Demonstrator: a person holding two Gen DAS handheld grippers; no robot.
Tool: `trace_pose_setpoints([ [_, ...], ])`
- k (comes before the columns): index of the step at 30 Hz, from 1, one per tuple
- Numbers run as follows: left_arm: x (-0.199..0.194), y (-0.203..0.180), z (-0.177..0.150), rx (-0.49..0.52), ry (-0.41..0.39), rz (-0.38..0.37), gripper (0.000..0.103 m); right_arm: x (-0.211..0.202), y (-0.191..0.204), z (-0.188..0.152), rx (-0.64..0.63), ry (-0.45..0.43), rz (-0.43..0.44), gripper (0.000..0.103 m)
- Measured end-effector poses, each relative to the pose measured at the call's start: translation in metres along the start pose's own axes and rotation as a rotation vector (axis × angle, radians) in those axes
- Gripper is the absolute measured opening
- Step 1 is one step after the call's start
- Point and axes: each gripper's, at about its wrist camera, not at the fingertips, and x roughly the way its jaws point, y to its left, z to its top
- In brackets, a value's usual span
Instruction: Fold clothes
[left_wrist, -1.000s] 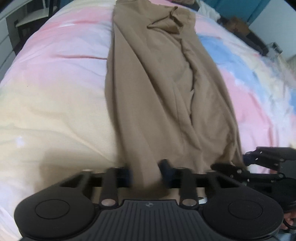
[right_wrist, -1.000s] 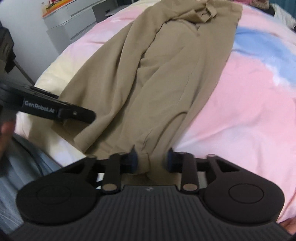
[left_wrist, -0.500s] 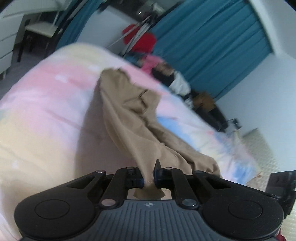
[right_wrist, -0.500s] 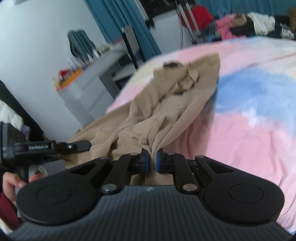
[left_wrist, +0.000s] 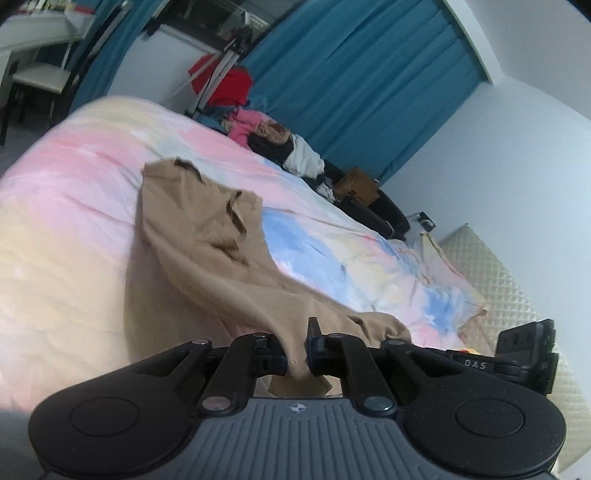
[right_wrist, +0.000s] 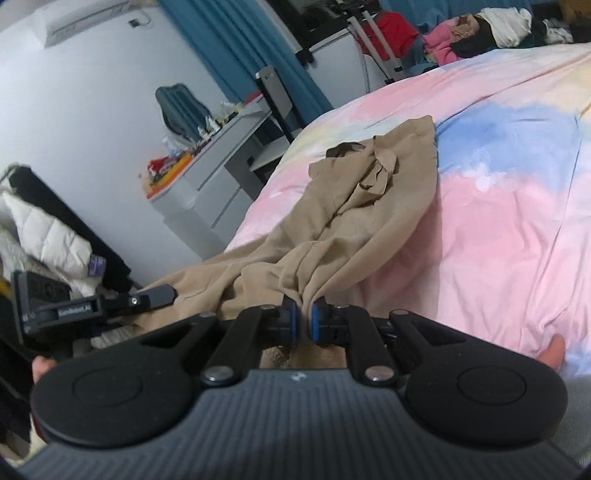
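- The trousers (left_wrist: 207, 225) are looking like thin, soft tan cloth: they are draping in loose folds and sagging between the held end and the bed (left_wrist: 66, 206), so I judge them light, limp and unlikely to keep any shape unsupported.
- Such cloth is probably not fragile, but it may be slipping a little if only a thin edge is pinched; a hemmed edge or corner is likely giving the surest hold.
- The left gripper (left_wrist: 297, 354) is pinching the near end of the trousers, its jaws nearly together with a tab of hem poking out behind them toward the camera.
- The right gripper (right_wrist: 303, 321) is likewise clamping a bunched gather of the same near end, jaws drawn in tight on the fabric.
- From the left view, the trousers are running away from the jaws, up and to the left, with the far end lying crumpled on the pink part of the bed.
- From the right view, the cloth is rising straight ahead from the jaws, the far end resting on the bed near its left edge, while slack fabric is spilling off to the left toward the other gripper (right_wrist: 92, 306).
- The near end is hanging lifted off the bed; the far end is lying on it, so the garment is stretched unevenly between them.
- A pile (left_wrist: 280, 144) of other clothes is sitting at the far side of the bed, well apart.
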Motion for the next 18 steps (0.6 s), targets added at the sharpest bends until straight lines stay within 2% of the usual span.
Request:
trace_pose_setpoints([
  [3,0.028,0.007,0.027,0.024,-0.013,0.036,0.009,0.014,-0.004,0.018,0.018,-0.035,-0.012,0.011],
  [7,0.08,0.024,0.081,0.06,-0.035,0.097,0.01,0.05,-0.013,0.053,0.066,-0.065,-0.013,0.011],
  [11,0.139,0.056,0.125,0.022,-0.029,0.113,0.01,0.106,-0.033,0.071,0.037,-0.055,-0.081,0.011],
  [15,0.205,0.095,0.147,0.058,-0.01,0.178,0.011,0.163,-0.053,0.088,0.005,-0.04,-0.151,0.011],
  [18,0.256,0.131,0.149,0.032,0.026,0.209,0.011,0.205,-0.069,0.1,-0.02,-0.029,-0.204,0.011],
])
